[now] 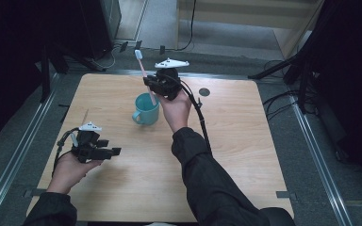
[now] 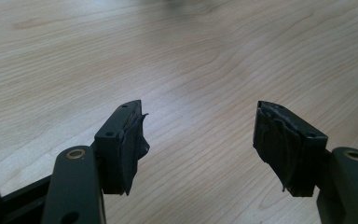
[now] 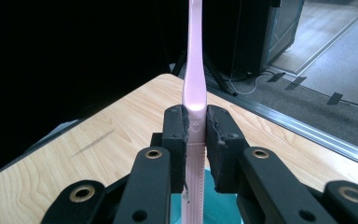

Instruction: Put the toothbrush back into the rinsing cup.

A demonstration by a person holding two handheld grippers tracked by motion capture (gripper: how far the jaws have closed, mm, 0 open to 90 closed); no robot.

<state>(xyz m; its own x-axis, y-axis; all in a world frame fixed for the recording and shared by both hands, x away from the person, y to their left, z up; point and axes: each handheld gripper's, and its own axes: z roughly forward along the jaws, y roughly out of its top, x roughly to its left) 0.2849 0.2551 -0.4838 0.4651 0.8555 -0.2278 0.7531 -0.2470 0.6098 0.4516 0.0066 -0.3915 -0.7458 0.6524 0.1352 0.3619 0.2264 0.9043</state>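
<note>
A pink toothbrush (image 1: 143, 70) with a pale blue head stands nearly upright, its lower end inside a teal mug (image 1: 145, 109) near the middle of the wooden table (image 1: 245, 136). My right gripper (image 1: 152, 84) is shut on the handle just above the mug's rim. In the right gripper view the pink handle (image 3: 195, 84) is pinched between both pads, with the teal mug (image 3: 214, 205) right beneath the jaws. My left gripper (image 1: 113, 151) rests low at the table's front left, open and holding nothing; in the left gripper view its jaws (image 2: 200, 140) stand wide apart over bare wood.
A black cable (image 1: 201, 117) trails from the right gripper along the forearm. A dark round mark (image 1: 204, 92) lies on the table's far right part. Black stands and cables surround the table, and metal rails run along both sides.
</note>
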